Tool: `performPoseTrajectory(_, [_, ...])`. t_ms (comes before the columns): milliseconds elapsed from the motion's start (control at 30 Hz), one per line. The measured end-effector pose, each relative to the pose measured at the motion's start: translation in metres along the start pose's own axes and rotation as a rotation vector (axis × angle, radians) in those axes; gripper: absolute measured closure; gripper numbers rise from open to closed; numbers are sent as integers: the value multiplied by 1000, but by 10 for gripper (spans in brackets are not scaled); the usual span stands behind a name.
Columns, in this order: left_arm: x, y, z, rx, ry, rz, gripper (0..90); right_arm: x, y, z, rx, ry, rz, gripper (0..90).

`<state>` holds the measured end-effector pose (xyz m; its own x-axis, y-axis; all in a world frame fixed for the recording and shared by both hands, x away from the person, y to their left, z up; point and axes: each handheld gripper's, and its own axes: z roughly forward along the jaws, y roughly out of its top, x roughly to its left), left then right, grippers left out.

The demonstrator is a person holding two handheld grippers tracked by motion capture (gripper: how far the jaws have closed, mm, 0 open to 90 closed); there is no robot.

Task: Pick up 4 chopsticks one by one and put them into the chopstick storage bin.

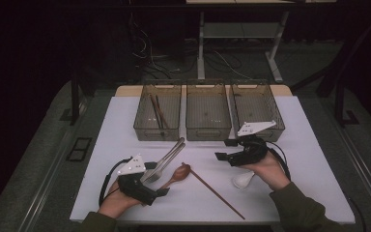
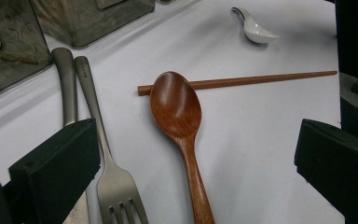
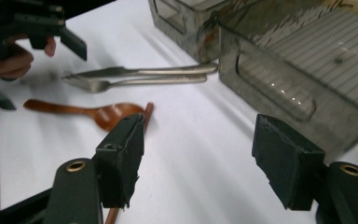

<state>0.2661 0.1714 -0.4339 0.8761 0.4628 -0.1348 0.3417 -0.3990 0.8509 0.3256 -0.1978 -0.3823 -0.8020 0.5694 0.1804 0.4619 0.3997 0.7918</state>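
Left gripper (image 2: 196, 158) wide open, jaws apart, holds nothing. Wooden spoon (image 2: 179, 121) lies on white table (image 2: 270, 154) between its jaws, bowl away from gripper, resting on wooden chopstick (image 2: 242, 80). Metal fork (image 2: 109, 168) just beside left jaw. Right gripper (image 3: 200, 163) also open, empty, near middle bin (image 1: 208, 113). White ceramic spoon (image 1: 242, 180) under right hand (image 1: 269, 169).
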Motion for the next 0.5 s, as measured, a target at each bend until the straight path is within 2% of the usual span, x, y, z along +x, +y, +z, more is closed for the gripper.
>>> performPoseTrajectory(100, [0, 0, 0, 2, 0, 0, 0, 5, -7, -5, 8, -4, -10, 352])
performPoseTrajectory(200, [-1, 0, 0, -1, 1, -4, 0, 10, -15, -8, 18, 9, -13, 403])
performPoseTrajectory(333, [-1, 0, 0, -1, 4, -6, 0, 21, -25, -10, 46, 34, -25, 540])
performPoseTrajectory(500, [-1, 0, 0, 2, 3, -4, 0, 34, -38, -14, 97, 64, -69, 706])
